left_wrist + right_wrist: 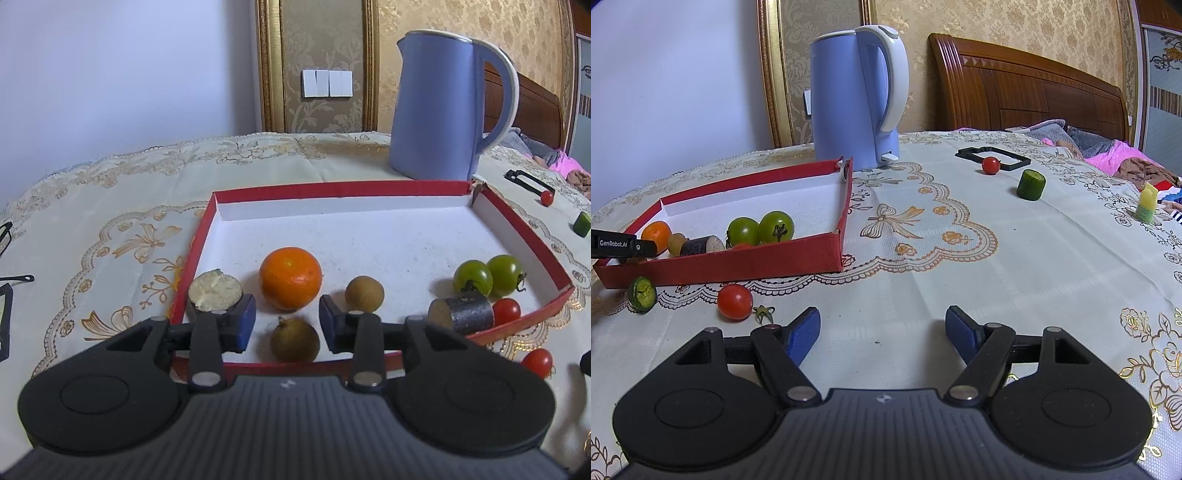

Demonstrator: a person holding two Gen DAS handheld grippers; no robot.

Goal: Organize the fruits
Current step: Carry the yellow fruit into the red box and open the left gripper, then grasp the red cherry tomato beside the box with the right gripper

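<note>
A red-rimmed tray (pixel 369 187) with a white floor holds an orange (pixel 290 277), two small brown fruits (pixel 295 340) (pixel 364 293), two green tomatoes (pixel 473 277), a red cherry tomato (pixel 506 311), a dark cylinder piece (pixel 461 314) and a pale cut piece (pixel 215 293). My left gripper (pixel 288 319) reaches over the tray's near rim. The nearer brown fruit rests on the floor between its blue pads, with a gap on the left side. My right gripper (pixel 882 332) stands open over bare tablecloth, with a red cherry tomato (pixel 735 301) to its front left.
A blue kettle (pixel 849 103) stands behind the tray (pixel 738 266). Loose on the cloth lie a green slice (pixel 642 294), a cucumber chunk (pixel 1031 184), a far red tomato (pixel 991 165) by a black frame (pixel 1015 155), and a yellow piece (pixel 1147 203).
</note>
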